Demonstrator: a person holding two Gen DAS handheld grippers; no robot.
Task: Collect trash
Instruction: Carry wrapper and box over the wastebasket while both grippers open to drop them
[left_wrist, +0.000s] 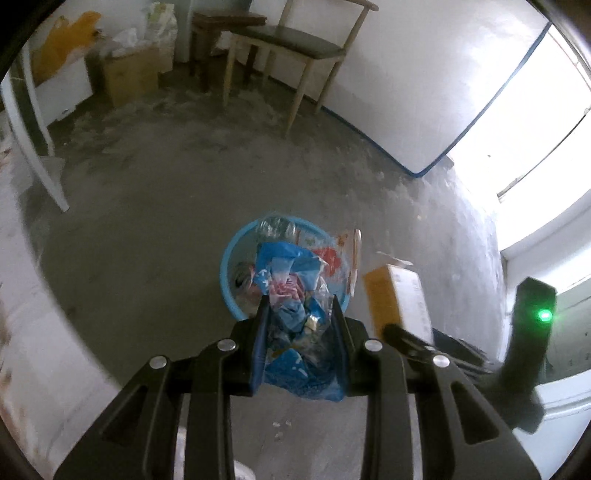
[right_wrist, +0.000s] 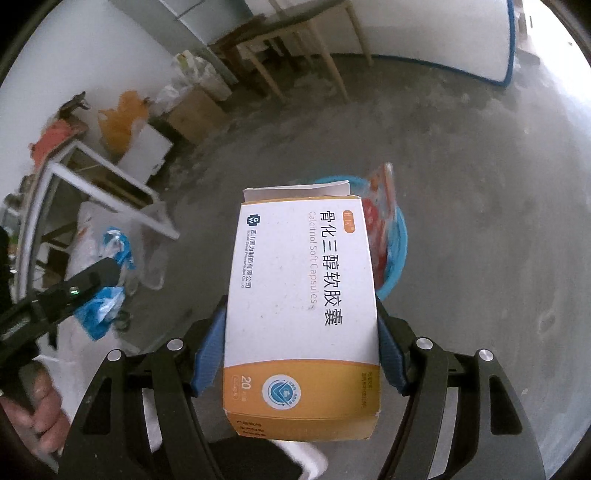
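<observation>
My left gripper (left_wrist: 300, 306) is shut on a crumpled blue plastic wrapper (left_wrist: 291, 325) and holds it just above the near rim of a blue basin (left_wrist: 226, 258) on the floor. The basin holds a clear bottle, wrappers and a red-and-white packet (left_wrist: 343, 254). My right gripper (right_wrist: 301, 310) is shut on a white and orange medicine box (right_wrist: 301, 295), its top flap open, held above the floor short of the basin (right_wrist: 397, 254). The box also shows in the left wrist view (left_wrist: 400, 295), right of the basin. The left gripper with its wrapper shows at the left of the right wrist view (right_wrist: 99, 306).
Bare concrete floor surrounds the basin. A wooden chair (left_wrist: 295, 48) and a dark stool (left_wrist: 221, 33) stand by the far wall. A cardboard box (left_wrist: 129, 77) and bags sit at the back left. A white frame (right_wrist: 96, 173) stands at the left.
</observation>
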